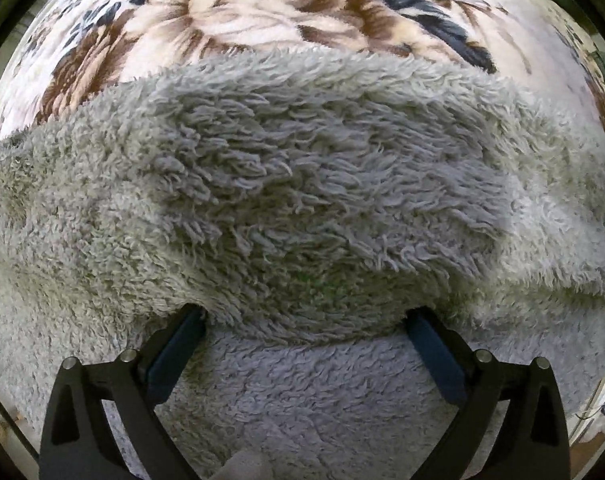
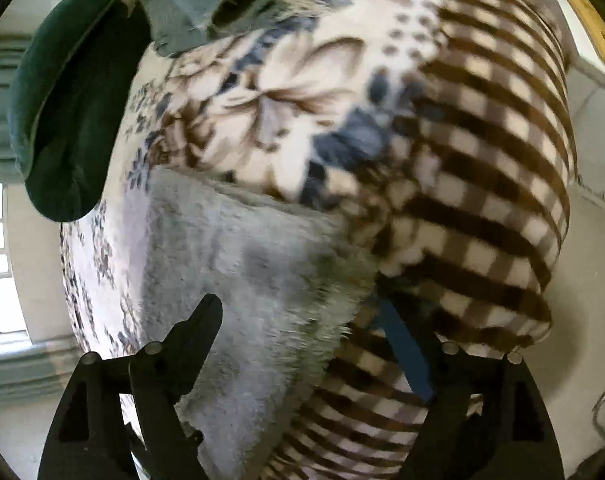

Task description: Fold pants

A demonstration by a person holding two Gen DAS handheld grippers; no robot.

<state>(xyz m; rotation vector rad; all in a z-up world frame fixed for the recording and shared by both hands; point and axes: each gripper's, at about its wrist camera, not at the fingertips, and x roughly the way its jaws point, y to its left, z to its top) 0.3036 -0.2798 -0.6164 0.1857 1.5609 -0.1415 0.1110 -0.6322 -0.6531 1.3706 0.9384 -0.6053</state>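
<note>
Grey fleecy pants fill the middle and lower frame, a thick fold bulging across the centre. The left gripper sits at the bottom, its two black fingers spread wide, their tips pushed under the fold's lower edge. A brown-and-cream flowered blanket spans the upper frame.

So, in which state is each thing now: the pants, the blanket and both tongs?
Grey fleece pants: folded over, one layer lying on another.
Patterned blanket: spread out under the pants.
Left tongs: open, fingertips buried in the fold.
Right tongs: open, straddling the pants' edge.
</note>
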